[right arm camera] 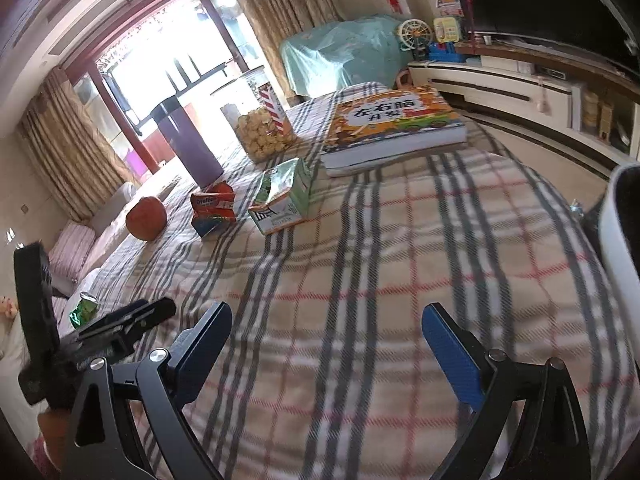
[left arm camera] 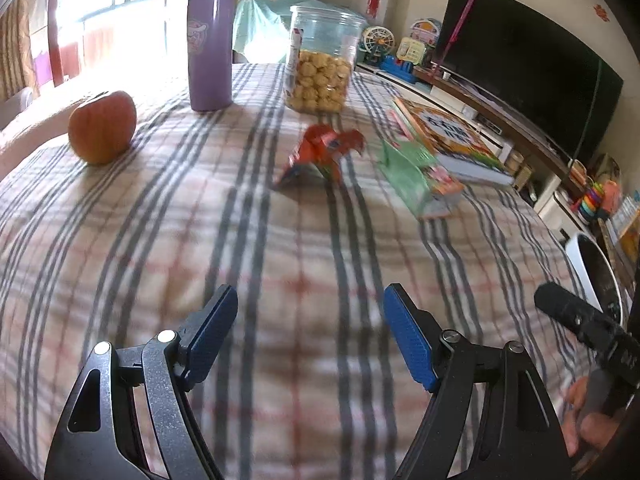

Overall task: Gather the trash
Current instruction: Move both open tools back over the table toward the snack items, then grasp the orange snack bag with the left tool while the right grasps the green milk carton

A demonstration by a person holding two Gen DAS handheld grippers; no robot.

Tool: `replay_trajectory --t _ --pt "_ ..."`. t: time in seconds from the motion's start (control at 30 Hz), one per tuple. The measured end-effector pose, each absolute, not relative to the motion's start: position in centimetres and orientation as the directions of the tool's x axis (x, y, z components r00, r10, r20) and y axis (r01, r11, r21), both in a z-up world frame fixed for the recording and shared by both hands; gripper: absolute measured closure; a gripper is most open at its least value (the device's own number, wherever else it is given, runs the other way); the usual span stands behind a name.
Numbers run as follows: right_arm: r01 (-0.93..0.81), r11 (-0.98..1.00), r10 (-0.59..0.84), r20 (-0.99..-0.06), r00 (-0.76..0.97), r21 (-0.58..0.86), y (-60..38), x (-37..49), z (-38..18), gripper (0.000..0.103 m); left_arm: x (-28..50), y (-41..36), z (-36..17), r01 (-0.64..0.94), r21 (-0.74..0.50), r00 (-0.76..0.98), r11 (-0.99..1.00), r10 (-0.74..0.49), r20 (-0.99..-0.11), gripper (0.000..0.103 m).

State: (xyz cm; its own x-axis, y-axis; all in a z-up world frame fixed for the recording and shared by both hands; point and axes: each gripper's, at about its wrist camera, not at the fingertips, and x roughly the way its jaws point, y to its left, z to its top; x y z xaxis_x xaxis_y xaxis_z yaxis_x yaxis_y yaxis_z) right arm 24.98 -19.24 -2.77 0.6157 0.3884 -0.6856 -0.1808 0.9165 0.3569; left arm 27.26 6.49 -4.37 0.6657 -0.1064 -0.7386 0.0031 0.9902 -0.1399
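Note:
A crumpled red snack wrapper (left arm camera: 324,152) (right arm camera: 212,208) lies on the plaid tablecloth (left arm camera: 160,240), well beyond both grippers. Right beside it sits an opened green and white carton (left arm camera: 412,176) (right arm camera: 280,196). A dented green can (right arm camera: 84,310) shows at the table's left edge in the right wrist view. My left gripper (left arm camera: 311,292) hovers over bare cloth, open, nothing between its blue pads (left arm camera: 212,336). My right gripper (right arm camera: 328,312) is also open and holds nothing, over bare cloth nearer the table's right side.
At the back stand a purple flask (left arm camera: 211,40), a clear jar of snacks (left arm camera: 320,60), a reddish fruit (left arm camera: 102,126) and thick books (left arm camera: 448,136) (right arm camera: 392,128). A white bin (left arm camera: 592,276) (right arm camera: 620,240) stands off the table's right edge. A TV unit lines the right wall.

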Motion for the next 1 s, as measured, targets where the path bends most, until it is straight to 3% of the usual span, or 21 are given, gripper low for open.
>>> replay_trajectory --t 0.3,0.6,0.67,0.73,0.8,0.9,1.0 --pt "-0.232 0.901 0.43 -0.69 0.583 0.366 -16.0 30.2 -3.0 0.02 33.5 7.7 -4.4 0.024 -0.103 0.668 0.994 -0.093 -0.739 0.026" --pt "-0.261 0.897 0.441 -0.7 0.561 0.356 -13.3 35.1 -3.2 0.022 37.7 8.0 -4.4 0.075 -0.08 0.68 0.994 -0.11 -0.725 0.026" --pt "-0.268 0.901 0.435 -0.707 0.558 0.342 -12.9 35.6 -3.3 0.026 38.2 7.7 -4.5 0.096 -0.086 0.679 0.992 -0.129 -0.723 0.034" --pt "-0.276 0.905 0.425 -0.718 0.551 0.324 -12.3 36.3 -3.5 0.031 38.7 7.4 -4.9 0.126 -0.102 0.659 0.987 -0.16 -0.735 0.06" --pt "-0.277 0.907 0.42 -0.732 0.536 0.318 -12.1 36.9 -4.1 0.045 38.7 7.1 -5.3 0.152 -0.114 0.645 0.982 -0.186 -0.742 0.073" --pt "-0.281 0.907 0.418 -0.738 0.53 0.312 -12.2 36.8 -4.4 0.05 38.2 6.5 -5.2 0.162 -0.087 0.649 0.983 -0.173 -0.741 0.081" --pt "-0.282 0.907 0.418 -0.734 0.535 0.312 -12.8 35.8 -4.0 0.05 36.9 6.3 -4.7 0.158 -0.087 0.655 0.984 -0.17 -0.736 0.082"
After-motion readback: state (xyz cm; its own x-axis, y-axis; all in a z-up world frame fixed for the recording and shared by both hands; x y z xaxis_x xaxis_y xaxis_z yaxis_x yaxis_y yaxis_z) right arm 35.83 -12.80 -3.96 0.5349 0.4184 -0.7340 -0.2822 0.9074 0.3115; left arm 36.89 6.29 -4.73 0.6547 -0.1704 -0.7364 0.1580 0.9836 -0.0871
